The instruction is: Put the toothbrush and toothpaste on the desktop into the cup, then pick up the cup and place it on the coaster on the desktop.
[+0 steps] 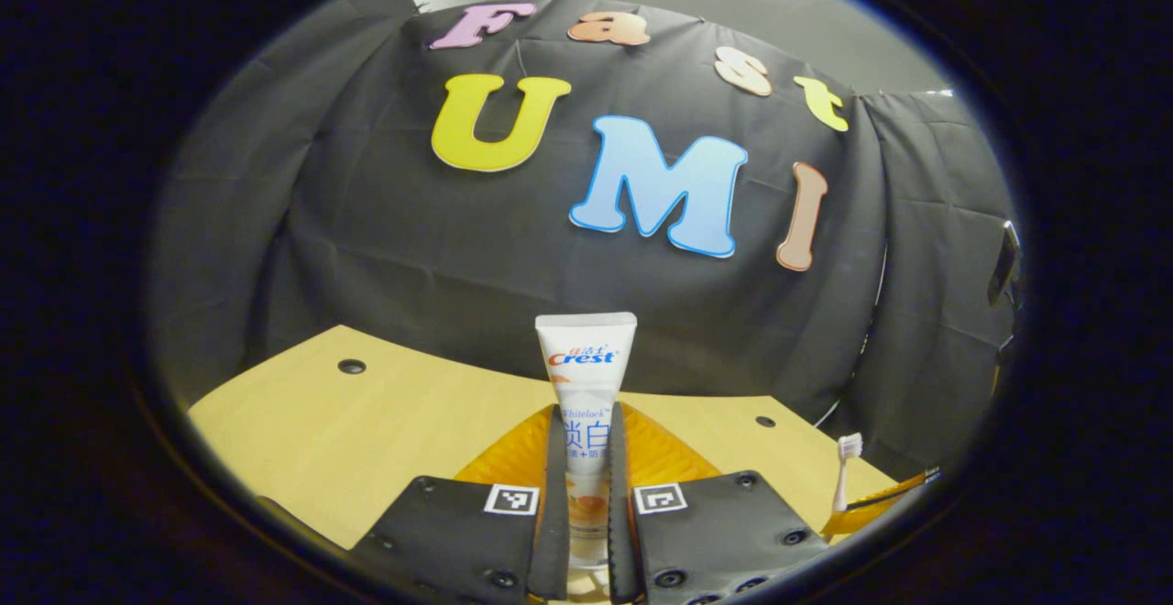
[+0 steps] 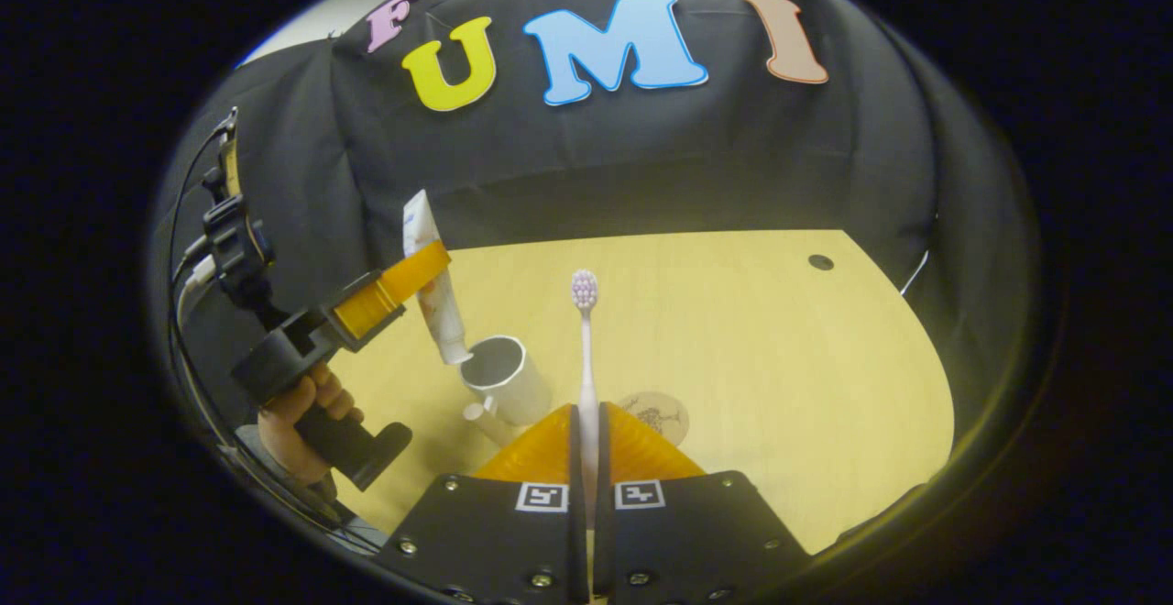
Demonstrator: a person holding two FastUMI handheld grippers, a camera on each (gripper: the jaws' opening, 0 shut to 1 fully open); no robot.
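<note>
In the left gripper view my left gripper (image 1: 586, 495) is shut on a white toothpaste tube (image 1: 586, 367) that stands upright between its fingers. The right gripper view shows that same left gripper (image 2: 417, 277) holding the toothpaste tube (image 2: 433, 284) tilted, its cap end just above the rim of a grey cup (image 2: 502, 378) on the desk. My right gripper (image 2: 586, 481) is shut on a toothbrush (image 2: 585, 348), bristle head up. A round brown coaster (image 2: 658, 412) lies on the desk right of the cup. The toothbrush (image 1: 845, 472) also appears at the far right of the left gripper view.
The wooden desktop (image 2: 751, 348) has a dark cable hole (image 2: 820, 262) at its far right and others (image 1: 351, 367) on the left side. A hand (image 2: 302, 422) holds the left gripper's handle. The black cloth wall stands close behind the desk.
</note>
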